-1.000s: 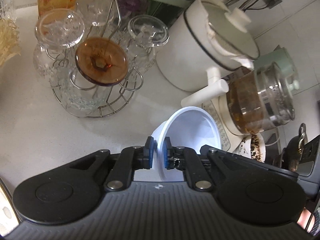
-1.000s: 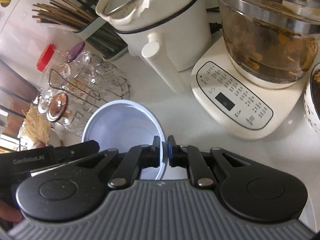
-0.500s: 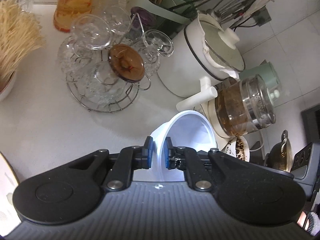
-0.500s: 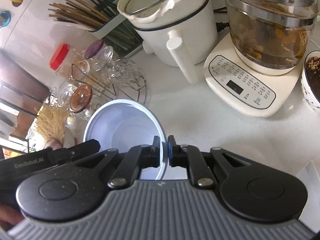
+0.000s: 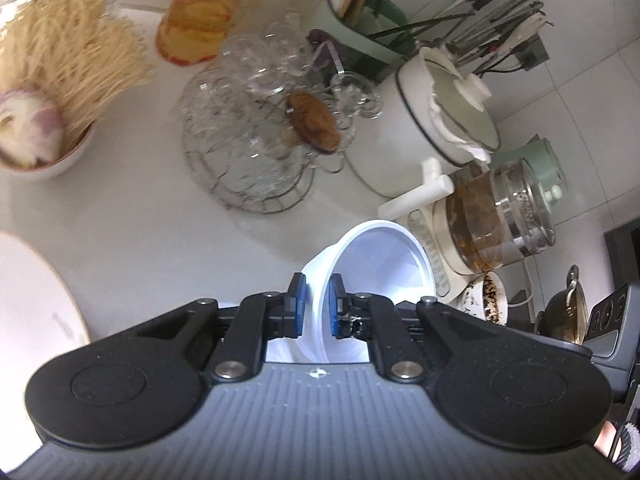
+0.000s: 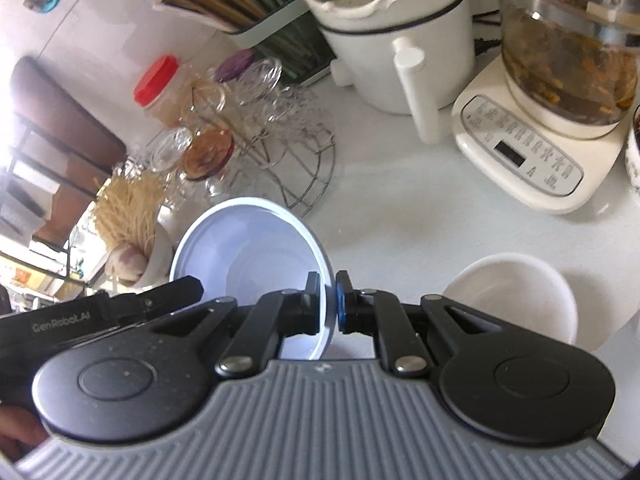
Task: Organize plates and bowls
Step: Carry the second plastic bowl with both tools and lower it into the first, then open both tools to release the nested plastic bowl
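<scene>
One white bowl (image 5: pixel 380 264) hangs tilted above the white counter, gripped from both sides. My left gripper (image 5: pixel 316 312) is shut on its near rim, blue pads pressing the thin wall. In the right wrist view the same bowl (image 6: pixel 248 248) faces the camera, and my right gripper (image 6: pixel 328 304) is shut on its right rim. The left gripper's black body (image 6: pixel 120 312) reaches in at the bowl's left edge. A second white bowl (image 6: pixel 516 296) stands on the counter just right of my right gripper. The edge of a white plate (image 5: pixel 36 300) shows at far left.
Behind the bowl stand a wire rack of glass cups (image 5: pixel 256 152), a white pot with a handle (image 5: pixel 420 128) and a glass kettle on a cream base (image 5: pixel 500 224). A small bowl of dry noodles (image 5: pixel 44 160) sits far left, a red-lidded jar (image 6: pixel 160 84) beyond.
Both grippers have drawn back across the counter with the bowl between them. The rack and pot look farther away. The second white bowl and the plate edge have come into view.
</scene>
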A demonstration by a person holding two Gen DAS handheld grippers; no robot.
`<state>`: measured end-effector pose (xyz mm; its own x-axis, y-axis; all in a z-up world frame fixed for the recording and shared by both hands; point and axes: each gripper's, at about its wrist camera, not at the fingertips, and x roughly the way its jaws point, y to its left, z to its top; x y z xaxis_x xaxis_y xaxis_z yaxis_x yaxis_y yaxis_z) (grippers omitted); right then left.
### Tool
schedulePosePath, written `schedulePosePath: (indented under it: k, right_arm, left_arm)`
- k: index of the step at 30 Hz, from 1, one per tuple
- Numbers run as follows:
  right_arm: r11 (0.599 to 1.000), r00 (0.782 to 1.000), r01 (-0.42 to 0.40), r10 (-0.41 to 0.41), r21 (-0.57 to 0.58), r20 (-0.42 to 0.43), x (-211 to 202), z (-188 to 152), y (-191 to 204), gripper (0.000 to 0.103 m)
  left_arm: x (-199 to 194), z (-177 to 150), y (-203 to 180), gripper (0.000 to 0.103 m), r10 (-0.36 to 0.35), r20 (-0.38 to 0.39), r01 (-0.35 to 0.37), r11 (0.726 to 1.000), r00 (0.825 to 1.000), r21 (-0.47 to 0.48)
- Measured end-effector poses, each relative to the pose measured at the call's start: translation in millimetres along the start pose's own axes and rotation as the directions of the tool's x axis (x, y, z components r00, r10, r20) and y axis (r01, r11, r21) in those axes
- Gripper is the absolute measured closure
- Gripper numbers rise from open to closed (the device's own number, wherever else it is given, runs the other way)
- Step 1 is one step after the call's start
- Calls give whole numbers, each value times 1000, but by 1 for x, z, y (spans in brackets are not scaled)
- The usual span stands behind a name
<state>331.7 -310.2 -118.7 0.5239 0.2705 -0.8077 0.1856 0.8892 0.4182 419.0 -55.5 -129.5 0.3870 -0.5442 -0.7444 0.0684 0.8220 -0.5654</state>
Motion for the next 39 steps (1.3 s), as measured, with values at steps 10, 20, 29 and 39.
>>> schedulePosePath:
  k: [10,20,29,39]
  right_arm:
    - [993,998,-27,19,-112,-66,19,-18,21,92]
    - [987,992,-33,15,-155,-122,38,-36,34,90]
    - [983,989,-25,-2,-180,-150,49,-38,41,90]
    - [985,992,-1,-21,-170,-128,49,-35,39,73]
  left_arm:
    - [-12,-27,30,91,81,-2,-81,995,997,-65]
    - [-15,-48,52,91,150,-16,-151,982,989,-116]
    - [-12,-53,61,91,190,-33,-193,972,981,-133]
    - [-11,-49,60,59,228,-50,-233,965,972,-120]
